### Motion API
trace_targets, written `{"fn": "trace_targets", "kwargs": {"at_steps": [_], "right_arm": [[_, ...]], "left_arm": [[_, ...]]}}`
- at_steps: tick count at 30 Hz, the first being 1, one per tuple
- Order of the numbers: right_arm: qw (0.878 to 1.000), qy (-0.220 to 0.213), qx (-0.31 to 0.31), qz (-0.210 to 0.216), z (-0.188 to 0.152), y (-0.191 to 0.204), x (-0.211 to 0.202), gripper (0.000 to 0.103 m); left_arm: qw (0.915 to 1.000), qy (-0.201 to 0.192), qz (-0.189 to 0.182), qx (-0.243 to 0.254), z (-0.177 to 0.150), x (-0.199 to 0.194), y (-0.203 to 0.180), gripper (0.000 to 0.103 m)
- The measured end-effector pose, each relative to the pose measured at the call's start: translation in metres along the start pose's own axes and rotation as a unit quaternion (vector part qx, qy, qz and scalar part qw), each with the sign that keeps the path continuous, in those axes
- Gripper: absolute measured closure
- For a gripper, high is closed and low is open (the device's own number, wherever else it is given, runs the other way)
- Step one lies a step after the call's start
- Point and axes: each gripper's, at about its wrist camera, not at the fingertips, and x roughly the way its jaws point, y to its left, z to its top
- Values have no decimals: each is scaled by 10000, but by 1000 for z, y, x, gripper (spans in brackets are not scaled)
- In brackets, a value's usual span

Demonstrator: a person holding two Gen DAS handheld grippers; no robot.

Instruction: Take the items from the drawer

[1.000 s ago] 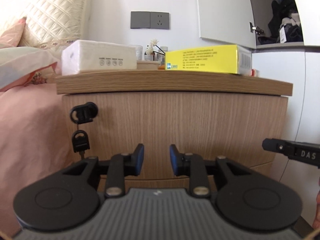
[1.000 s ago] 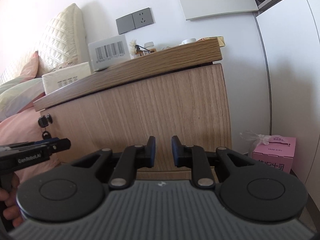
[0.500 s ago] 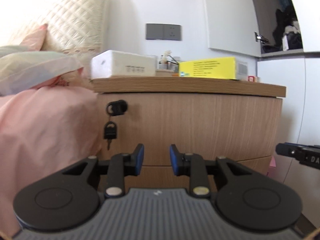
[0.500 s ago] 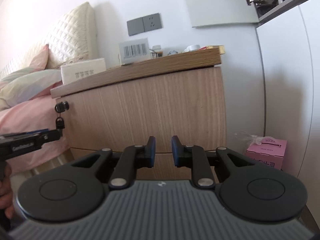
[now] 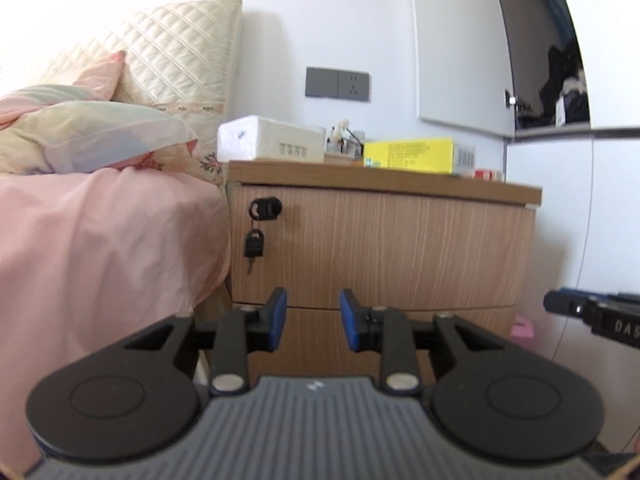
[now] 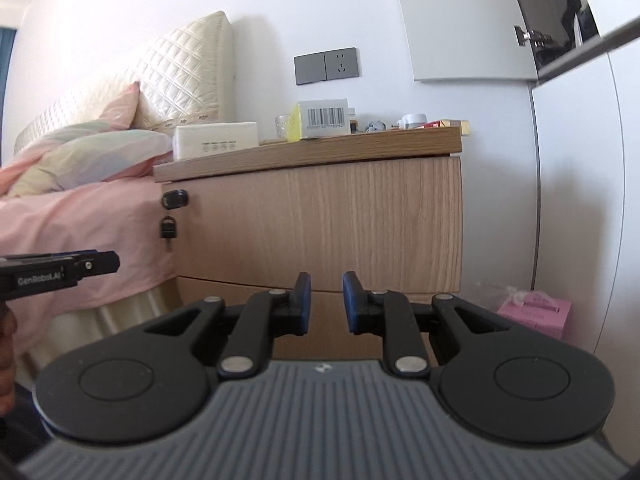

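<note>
Bed (image 5: pixel 100 240) at left | your left tongs (image 5: pixel 312 320) spread, empty, short of the nightstand | top drawer (image 5: pixel 384 248) shut, key (image 5: pixel 254 242) hanging at its left | yellow box (image 5: pixel 408 155) on the surface | your right tongs (image 6: pixel 325 302) spread, empty, facing lower drawer (image 6: pixel 320 316)

The bedside cabinet (image 5: pixel 384 248) looks like light wood with thin grain lines and a smooth, dull face. The lock (image 5: pixel 265 208) and the key (image 5: pixel 253 243) look like shiny black plastic. The bed cover (image 5: pixel 100 248) is soft pink cloth with wrinkles. The headboard (image 5: pixel 180 48) is cream, padded and a bit shiny. The yellow box (image 5: pixel 408 155) looks like smooth card. The left gripper (image 5: pixel 312 319) is dull black plastic with blue pads (image 5: pixel 277 320) and 2 shiny metal pins. The wall (image 6: pixel 400 20) is smooth and white.
</note>
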Motion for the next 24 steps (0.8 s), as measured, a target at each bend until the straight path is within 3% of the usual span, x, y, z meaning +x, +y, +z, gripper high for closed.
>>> {"fn": "trace_targets", "kwargs": {"at_steps": [9, 17, 24], "right_arm": [[9998, -164, 26, -143, 24, 7, -18, 82], [9990, 19, 170, -404, 47, 17, -36, 81], [9992, 4, 175, -355, 67, 25, -64, 81]], "left_arm": [[9991, -373, -204, -21, 28, -33, -2, 68], [9991, -410, -93, 95, 54, -60, -8, 61], [9996, -276, -42, -18, 76, -79, -7, 61]]}}
